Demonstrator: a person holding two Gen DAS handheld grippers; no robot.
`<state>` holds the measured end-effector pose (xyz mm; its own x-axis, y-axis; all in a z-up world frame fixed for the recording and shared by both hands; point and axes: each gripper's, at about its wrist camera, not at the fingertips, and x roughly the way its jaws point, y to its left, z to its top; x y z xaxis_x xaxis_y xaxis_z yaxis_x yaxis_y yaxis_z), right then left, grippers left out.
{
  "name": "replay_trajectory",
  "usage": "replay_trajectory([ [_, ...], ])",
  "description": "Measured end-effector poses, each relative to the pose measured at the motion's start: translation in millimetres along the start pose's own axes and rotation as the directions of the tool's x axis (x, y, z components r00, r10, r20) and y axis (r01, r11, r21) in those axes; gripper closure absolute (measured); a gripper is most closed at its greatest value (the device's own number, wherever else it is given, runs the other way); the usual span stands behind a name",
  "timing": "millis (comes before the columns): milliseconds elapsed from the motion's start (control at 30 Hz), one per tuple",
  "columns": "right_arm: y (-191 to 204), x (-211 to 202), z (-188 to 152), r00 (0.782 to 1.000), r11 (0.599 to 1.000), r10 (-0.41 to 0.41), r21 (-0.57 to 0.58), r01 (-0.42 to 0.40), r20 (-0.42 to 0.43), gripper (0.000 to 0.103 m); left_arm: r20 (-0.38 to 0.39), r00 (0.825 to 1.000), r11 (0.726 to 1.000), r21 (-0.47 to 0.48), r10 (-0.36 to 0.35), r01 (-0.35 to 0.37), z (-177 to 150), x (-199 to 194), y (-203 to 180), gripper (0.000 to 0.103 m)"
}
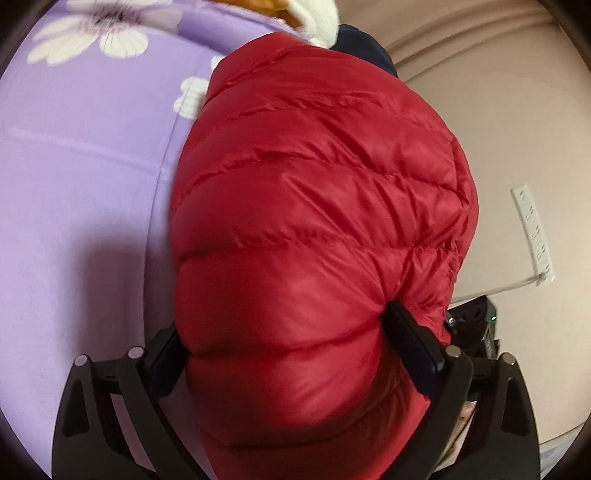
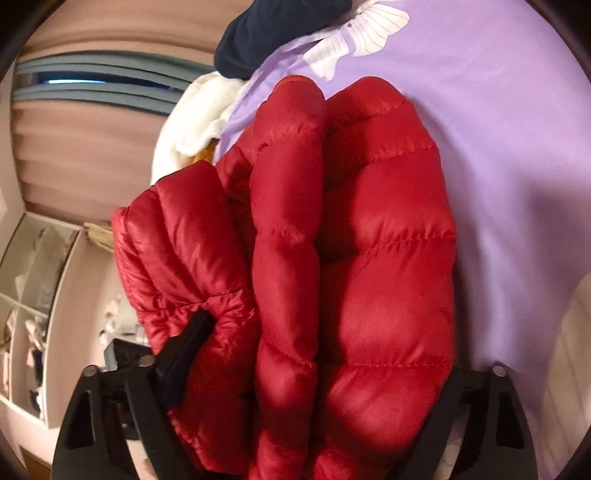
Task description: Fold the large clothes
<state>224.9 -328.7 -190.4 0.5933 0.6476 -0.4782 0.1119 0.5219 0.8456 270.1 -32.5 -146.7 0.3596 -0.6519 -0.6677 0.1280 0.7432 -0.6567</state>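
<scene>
A: Jacket (image 1: 317, 229), red and quilted, fills the near field of both wrist views; the left gripper (image 1: 284, 343) is clamped on a thick bunch of it, one pad (image 1: 413, 339) pressed into the padding at the right and the other half hidden at the left; the right gripper (image 2: 314, 354) likewise grips several stacked layers, with only its left pad (image 2: 188, 339) visible.

B: Stage of the task?

A: Judged as midway; the right wrist view shows three or four puffed layers doubled together, so at least one fold appears made; the bundle is held over the purple floral bedsheet (image 1: 85, 155) rather than lying flat on it, so laying down and smoothing seem left to do.

B: Surroundings, moving outward?

A: Just beyond the jacket's far end lie a white fleece garment (image 2: 192, 122) and a dark navy garment (image 2: 273, 33), both at the sheet's edge; these may crowd the landing area; farther off, a white power strip (image 1: 532, 229) on the pale floor, open shelving (image 2: 33, 295), and pleated curtains (image 2: 92, 129) at the back.
</scene>
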Motion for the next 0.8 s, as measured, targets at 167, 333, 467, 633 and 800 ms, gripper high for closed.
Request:
replay_trajectory([
  [167, 2.5, -4.4, -8.8, 1.0, 0.999, 0.026, -0.036, -0.025, 0.017, 0.034, 0.041, 0.997, 0.993, 0.093, 0.066, -0.07, -6.4, -10.0, -19.7, 0.013],
  [333, 16.7, -4.4, -18.8, 0.999, 0.994, 0.03, -0.105, -0.026, 0.036, 0.039, 0.086, 0.991, 0.982, 0.147, 0.103, -0.115, -15.7, -23.8, -31.6, 0.014],
  [467, 31.3, 1.8, -21.0, 0.998, 0.987, 0.051, -0.153, -0.043, 0.045, 0.04, 0.124, 0.985, 0.974, 0.176, 0.12, -0.141, -19.3, -36.6, -31.1, 0.014],
  [633, 51.4, 20.5, -25.4, 0.996, 0.975, 0.082, -0.211, -0.071, 0.042, 0.041, 0.174, 0.974, 0.966, 0.19, 0.143, -0.176, -26.8, -61.8, -26.8, 0.014],
  [800, 58.0, 22.0, -24.8, 0.994, 0.967, 0.11, -0.233, -0.104, 0.013, 0.041, 0.211, 0.964, 0.966, 0.166, 0.161, -0.197, -26.2, -87.8, -8.7, 0.014],
])
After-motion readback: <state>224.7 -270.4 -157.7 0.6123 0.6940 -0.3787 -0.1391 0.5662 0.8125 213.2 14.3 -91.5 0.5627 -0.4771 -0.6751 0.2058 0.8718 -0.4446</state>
